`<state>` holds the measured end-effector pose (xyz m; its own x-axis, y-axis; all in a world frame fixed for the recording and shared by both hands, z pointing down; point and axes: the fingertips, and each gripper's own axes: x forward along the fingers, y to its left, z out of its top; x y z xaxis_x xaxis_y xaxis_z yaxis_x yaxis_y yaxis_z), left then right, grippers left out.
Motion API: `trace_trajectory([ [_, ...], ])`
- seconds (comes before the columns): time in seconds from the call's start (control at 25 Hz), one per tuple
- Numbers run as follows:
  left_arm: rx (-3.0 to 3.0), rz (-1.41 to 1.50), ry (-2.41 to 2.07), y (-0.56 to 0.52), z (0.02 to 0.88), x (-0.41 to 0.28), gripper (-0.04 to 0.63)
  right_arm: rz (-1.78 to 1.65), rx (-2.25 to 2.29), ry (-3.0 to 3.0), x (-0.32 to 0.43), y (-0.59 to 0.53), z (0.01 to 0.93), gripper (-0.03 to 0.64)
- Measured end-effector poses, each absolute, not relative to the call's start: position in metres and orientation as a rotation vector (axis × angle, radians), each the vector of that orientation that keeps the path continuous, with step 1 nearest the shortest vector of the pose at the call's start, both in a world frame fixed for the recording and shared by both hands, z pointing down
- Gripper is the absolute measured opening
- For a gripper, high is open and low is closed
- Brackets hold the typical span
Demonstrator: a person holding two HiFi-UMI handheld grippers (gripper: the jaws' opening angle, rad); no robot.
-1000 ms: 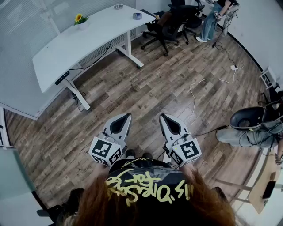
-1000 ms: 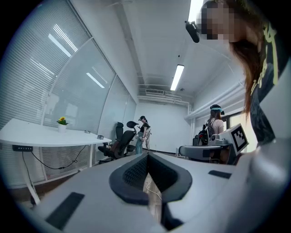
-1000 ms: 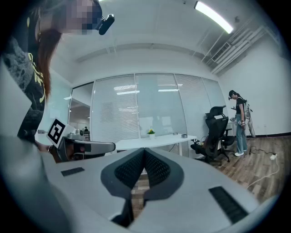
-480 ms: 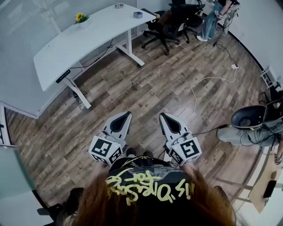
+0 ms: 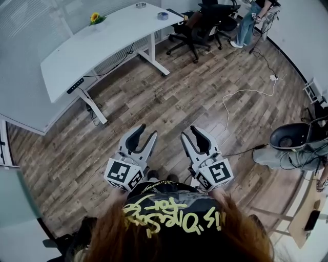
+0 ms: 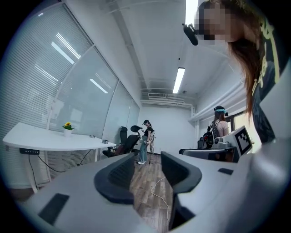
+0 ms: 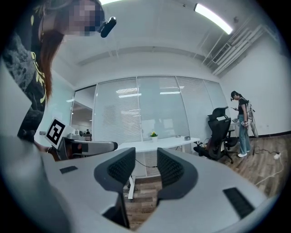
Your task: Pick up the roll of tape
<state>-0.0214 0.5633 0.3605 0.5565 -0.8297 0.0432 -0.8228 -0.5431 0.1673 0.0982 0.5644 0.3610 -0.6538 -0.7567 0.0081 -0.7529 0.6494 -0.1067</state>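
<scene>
The left gripper (image 5: 147, 134) and right gripper (image 5: 189, 134) have just been opening; both pairs of jaws stand apart, nothing between them. The roll of tape (image 5: 163, 16) lies on the far white desk (image 5: 102, 43), well apart.

Office room, white height-adjustable desk (image 5: 102, 46) with keypad on front edge, black swivel chairs (image 5: 197, 25), glass partition walls (image 7: 154, 109) with blinds, wood-plank floor (image 5: 169, 102), ceiling strip lights (image 6: 178, 80), white cable (image 5: 241, 97) across floor, potted flower (image 5: 96, 19) on desk
</scene>
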Motion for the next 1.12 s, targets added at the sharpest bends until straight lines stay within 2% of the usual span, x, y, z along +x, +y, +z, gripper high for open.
trace_trajectory([
  [0.04, 2.606, -0.072, -1.402, 0.563, 0.361, -0.024, 0.207, -0.161, -1.296, 2.81, 0.097, 0.564, 0.36, 0.156],
  [0.08, 2.594, -0.083, -1.4, 0.563, 0.362, -0.028, 0.238, -0.155, -1.298, 2.806, 0.095, 0.564, 0.36, 0.212],
  [0.12, 2.586, -0.09, -1.4, 0.563, 0.363, -0.031, 0.253, -0.14, -1.295, 2.809, 0.093, 0.565, 0.359, 0.24],
  [0.76, 2.596, -0.043, -1.458, 0.554, 0.372, -0.103, 0.258, -0.165, -1.239, 2.855, 0.016, 0.55, 0.371, 0.241],
  [1.12, 2.639, -0.044, -1.382, 0.538, 0.384, -0.109, 0.247, -0.146, -1.277, 2.872, 0.004, 0.545, 0.382, 0.241],
])
